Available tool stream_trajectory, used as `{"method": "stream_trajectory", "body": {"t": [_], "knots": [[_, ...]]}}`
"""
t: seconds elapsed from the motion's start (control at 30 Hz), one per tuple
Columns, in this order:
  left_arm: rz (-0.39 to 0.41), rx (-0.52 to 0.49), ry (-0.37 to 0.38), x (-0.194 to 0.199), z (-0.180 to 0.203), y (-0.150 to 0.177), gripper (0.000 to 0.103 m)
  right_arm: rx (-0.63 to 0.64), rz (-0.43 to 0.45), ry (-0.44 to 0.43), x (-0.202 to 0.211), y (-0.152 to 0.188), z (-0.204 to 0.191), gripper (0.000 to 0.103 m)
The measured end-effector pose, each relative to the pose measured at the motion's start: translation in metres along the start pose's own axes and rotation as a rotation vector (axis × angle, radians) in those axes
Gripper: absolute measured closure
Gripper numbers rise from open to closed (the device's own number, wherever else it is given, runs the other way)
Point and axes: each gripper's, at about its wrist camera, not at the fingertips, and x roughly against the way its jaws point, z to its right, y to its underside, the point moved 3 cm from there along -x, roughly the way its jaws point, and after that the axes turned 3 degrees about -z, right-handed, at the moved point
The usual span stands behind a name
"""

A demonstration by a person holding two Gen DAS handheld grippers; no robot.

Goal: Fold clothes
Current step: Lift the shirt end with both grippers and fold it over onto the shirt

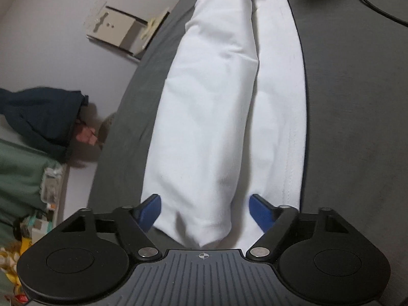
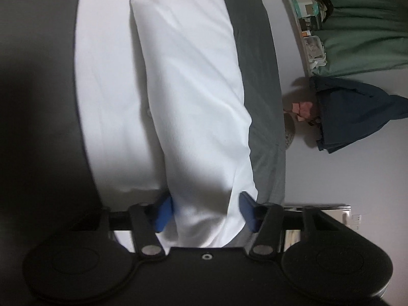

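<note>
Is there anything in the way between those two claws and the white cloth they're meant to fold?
Nothing visible. The white cloth already lies between the blue fingers of the left gripper at one end, and between those of the right gripper at the other, on the grey table.

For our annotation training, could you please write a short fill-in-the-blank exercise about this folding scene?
1. The garment lying between the two grippers is ____ in colour.
2. It lies on a dark ____ surface.
3. The pads on the left gripper fingers are ____.
4. In the right wrist view, the fold of cloth between the right gripper fingers runs ____ from the camera.

Missing words: white; grey; blue; away
</note>
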Motion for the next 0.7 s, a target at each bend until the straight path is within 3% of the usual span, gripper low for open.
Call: {"method": "stream_trajectory", "body": {"t": [0.03,0.07,0.1,0.33,0.53,0.7], "knots": [[-0.005,0.005,0.01,-0.001,-0.001,0.0,0.07,-0.002,-0.005,-0.001,-0.002,-0.001,0.0,0.072],[-0.008,0.003,0.018,-0.002,-0.001,0.0,0.082,-0.013,-0.008,-0.009,-0.002,-0.001,0.001,0.083],[-0.011,0.001,0.026,-0.002,-0.002,0.0,0.086,-0.027,-0.005,-0.012,0.001,-0.001,0.004,0.085],[0.096,0.024,-0.006,0.036,-0.022,0.01,0.09,-0.111,0.055,0.036,0.039,0.014,0.044,0.088],[0.084,-0.055,0.119,0.042,0.012,0.016,0.09,-0.032,0.038,-0.052,0.047,0.028,0.015,0.088],[0.045,0.008,0.19,0.025,0.025,0.014,0.09,-0.02,-0.017,-0.138,0.022,0.033,-0.015,0.088]]}}
